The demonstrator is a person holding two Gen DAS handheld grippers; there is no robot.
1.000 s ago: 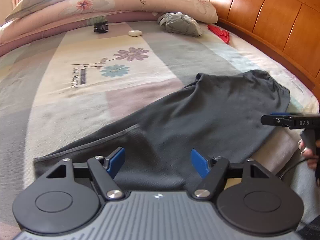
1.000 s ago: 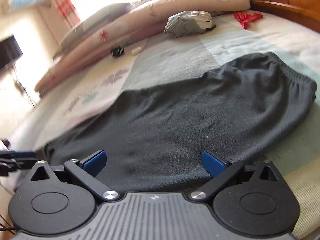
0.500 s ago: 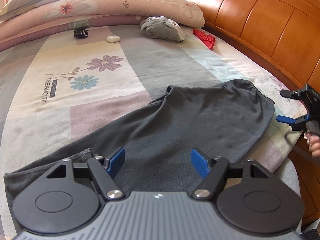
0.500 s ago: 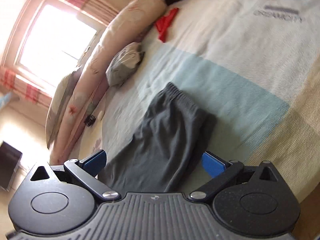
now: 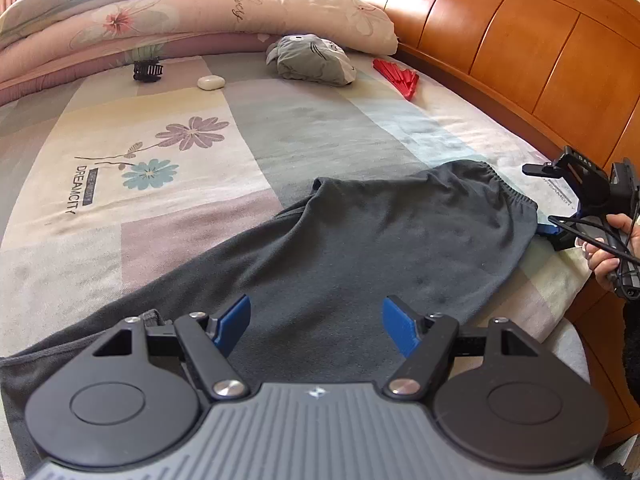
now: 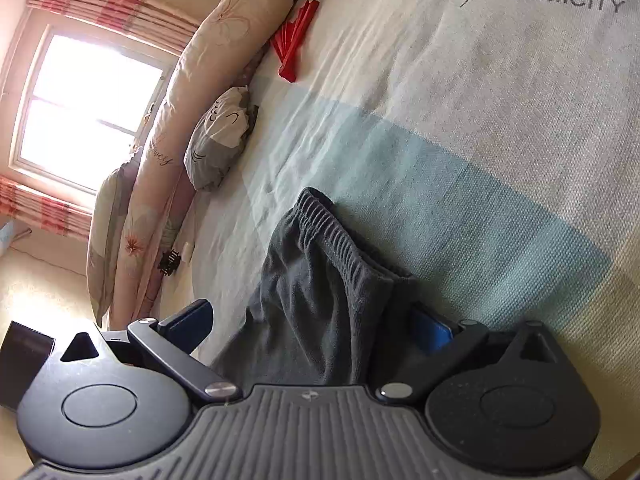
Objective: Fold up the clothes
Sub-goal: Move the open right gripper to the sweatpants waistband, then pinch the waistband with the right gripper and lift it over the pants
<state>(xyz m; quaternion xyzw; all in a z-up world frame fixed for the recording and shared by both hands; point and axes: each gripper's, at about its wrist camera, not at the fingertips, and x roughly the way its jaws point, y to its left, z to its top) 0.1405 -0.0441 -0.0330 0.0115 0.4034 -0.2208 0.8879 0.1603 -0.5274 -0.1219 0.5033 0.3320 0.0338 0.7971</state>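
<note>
The left tongs [image 5: 316,328] hover with fingers spread wide and nothing between them, directly above the near, narrow stretch of the dark grey trousers [image 5: 360,248]. The trousers lie flat on the bed [image 5: 168,216], apparently doubled leg on leg. Their long axis runs from the leg end at the near left to the elastic waistband [image 5: 508,188] at the far right.

The right tongs [image 6: 312,328], held by a hand [image 5: 612,248] at the right edge of the bed, are rolled on their side and also spread. One finger sits low against the bed beside the waistband edge; the other stands clear above the cloth. The waistband corner thus lies between the fingers, not yet pinched.

The right tongs are nearer the waistband; the left tongs are nearer the leg end. Judged from this layout, a lengthwise fold would carry one end along the long axis toward the other.

Farther off lie a grey plush toy [image 5: 312,60], a red fan [image 5: 396,76] and pillows [image 5: 200,12] along the far side.
</note>
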